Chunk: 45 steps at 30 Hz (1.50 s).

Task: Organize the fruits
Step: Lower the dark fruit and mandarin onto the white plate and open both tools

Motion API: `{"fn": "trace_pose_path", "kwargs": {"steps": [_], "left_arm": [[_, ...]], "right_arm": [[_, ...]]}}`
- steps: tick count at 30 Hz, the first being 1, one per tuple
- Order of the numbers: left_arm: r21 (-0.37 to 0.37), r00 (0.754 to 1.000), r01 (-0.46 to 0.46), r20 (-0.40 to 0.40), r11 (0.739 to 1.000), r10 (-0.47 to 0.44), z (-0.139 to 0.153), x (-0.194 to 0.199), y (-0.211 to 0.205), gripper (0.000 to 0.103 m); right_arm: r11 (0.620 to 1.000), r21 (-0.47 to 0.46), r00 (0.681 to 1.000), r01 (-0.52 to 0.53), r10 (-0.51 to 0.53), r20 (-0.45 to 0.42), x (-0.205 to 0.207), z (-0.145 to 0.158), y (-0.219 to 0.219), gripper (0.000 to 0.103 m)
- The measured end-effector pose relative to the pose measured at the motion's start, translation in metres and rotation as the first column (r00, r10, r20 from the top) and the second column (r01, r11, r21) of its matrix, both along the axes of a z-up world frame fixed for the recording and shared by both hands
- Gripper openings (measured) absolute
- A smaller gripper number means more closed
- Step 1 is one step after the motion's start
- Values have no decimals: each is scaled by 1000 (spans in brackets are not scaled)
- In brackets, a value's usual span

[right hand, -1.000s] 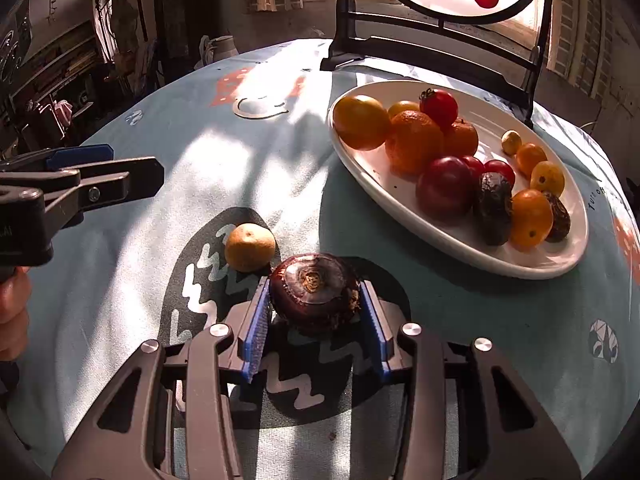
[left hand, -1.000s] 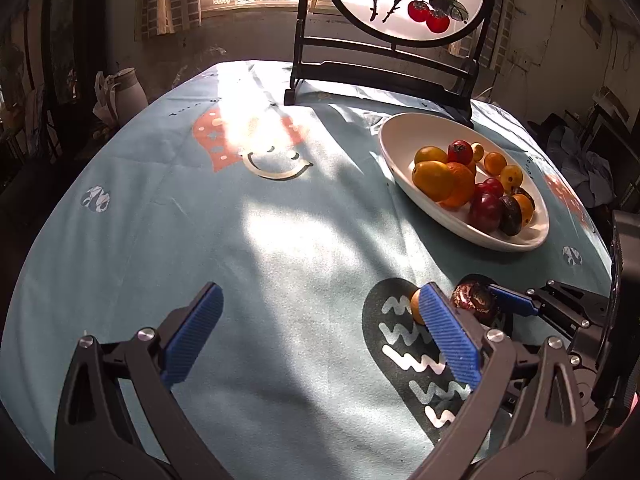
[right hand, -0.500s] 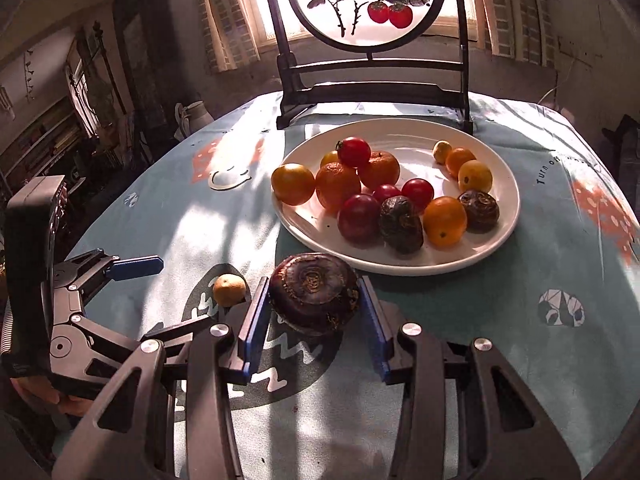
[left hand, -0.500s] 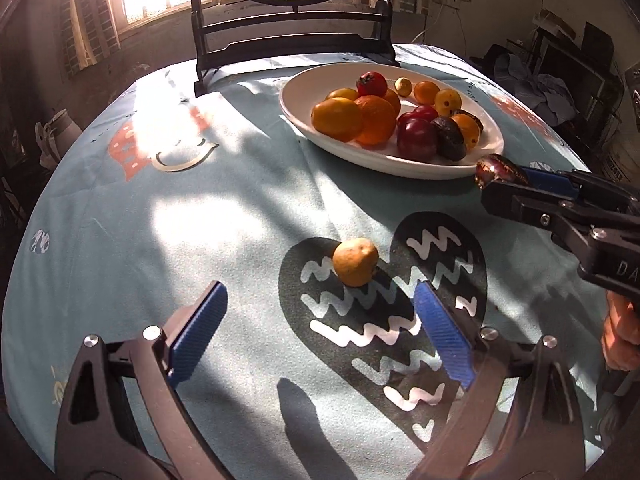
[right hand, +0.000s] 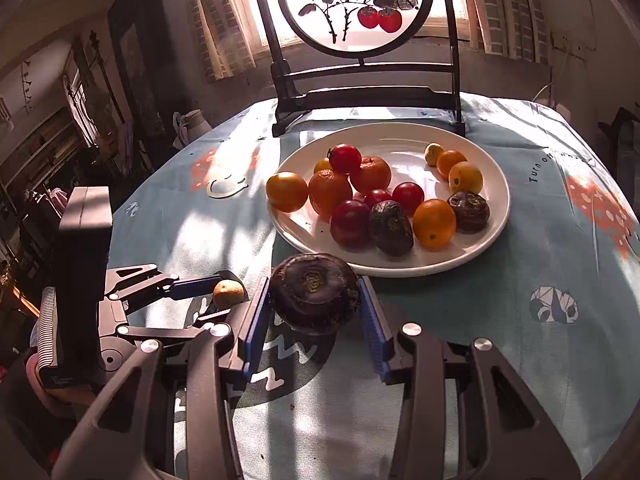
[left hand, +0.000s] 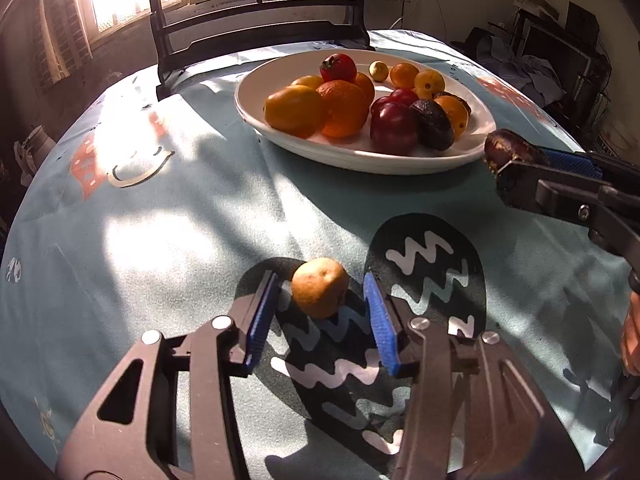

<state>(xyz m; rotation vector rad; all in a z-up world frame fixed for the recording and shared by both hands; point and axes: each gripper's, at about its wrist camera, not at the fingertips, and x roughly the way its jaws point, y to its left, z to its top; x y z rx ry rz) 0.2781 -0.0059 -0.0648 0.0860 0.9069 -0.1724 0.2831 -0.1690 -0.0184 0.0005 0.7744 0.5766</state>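
Note:
A small orange fruit [left hand: 319,293] lies on the dark wavy print of the tablecloth. My left gripper [left hand: 320,308] is open around it, a blue pad on each side with gaps showing. The fruit also shows in the right wrist view [right hand: 228,293]. My right gripper [right hand: 314,312] is shut on a dark brown round fruit [right hand: 314,294] and holds it above the cloth, just short of the plate's near rim. It shows in the left wrist view [left hand: 508,151] too. The white oval plate [right hand: 400,270] holds several orange, red and dark fruits.
A dark wooden stand with a round painted screen [right hand: 360,12] stands behind the plate at the table's far edge. The round table has a light blue printed cloth [left hand: 160,240]. Cluttered room furniture lies beyond the table on both sides.
My left gripper has moved forward onto the small orange fruit and narrowed around it. My right gripper has lifted the dark fruit and carried it toward the plate.

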Motion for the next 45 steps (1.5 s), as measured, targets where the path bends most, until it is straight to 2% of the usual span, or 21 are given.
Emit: {"fn": "trace_pose_path", "kwargs": {"steps": [4,7,9,17,23,26,31,33,38,42,43,44,45], "left_arm": [[19,1000,13,14,1000,-13,0,-2,-4,34],[78,999,20,44,997,-23,1,-7,-12,27],[92,998,21,51,996,-25,1,-9,-14,27],[59,998,22,49,998,-25,6,-12,-11,27],[15,995,38,96,999,-40,32,-16,-11,27],[-12,990,41,139,999,-39,57,1,-9,27],[-61,984,-2,176,998,13,84,55,-6,27],[-67,986,-17,167,998,28,85,78,-9,27],[-10,989,-58,138,998,59,76,130,-21,27],[23,989,-81,125,996,78,68,153,-28,27],[27,989,-95,117,995,91,67,155,-27,35],[37,986,-122,120,992,117,67,155,-26,68],[47,979,-156,142,987,148,70,152,-25,86]], "right_arm": [[1000,-1,1000,3,-3,1,0,0,0,43],[1000,-2,1000,5,-5,-1,1,-1,0,43],[1000,-1,1000,5,-5,-5,2,-2,0,43],[1000,5,1000,0,0,-7,1,-2,0,43],[999,45,1000,0,-1,16,3,5,-2,43],[995,97,997,39,-45,62,12,19,-9,43],[971,187,984,149,-165,73,49,27,-27,43],[967,179,978,181,-197,75,65,23,-29,43],[966,153,973,211,-222,59,98,8,-32,43],[972,122,976,203,-210,53,111,-2,-30,44],[975,110,979,194,-200,46,113,-3,-30,45],[978,97,981,185,-189,44,113,-3,-29,51],[980,91,982,179,-184,50,112,-2,-29,64]]}}
